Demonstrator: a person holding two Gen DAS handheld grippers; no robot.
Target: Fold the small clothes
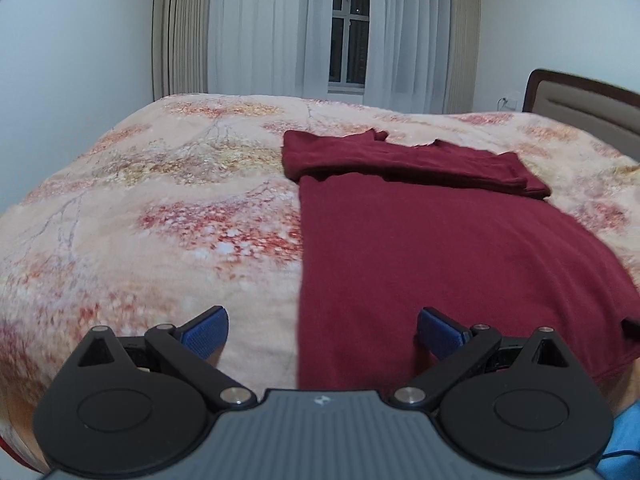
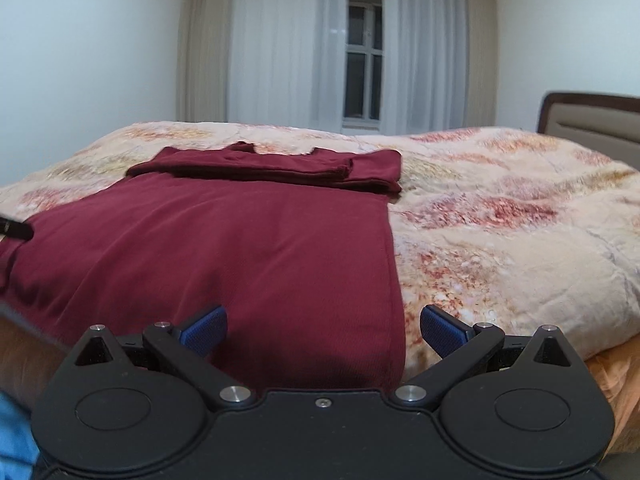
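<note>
A dark red shirt [image 1: 440, 256] lies flat on the bed, its sleeves folded across the far end near the collar. It also shows in the right wrist view [image 2: 224, 252]. My left gripper [image 1: 322, 330] is open and empty, just above the shirt's near left hem corner. My right gripper [image 2: 323, 328] is open and empty, over the shirt's near right hem corner. The tip of the left gripper [image 2: 16, 229] shows at the far left edge of the right wrist view.
The bed is covered with a beige and red patterned blanket [image 1: 160, 208], with its near edge just below both grippers. A headboard [image 1: 588, 104] stands at the right. White curtains and a window [image 2: 362, 64] are behind the bed.
</note>
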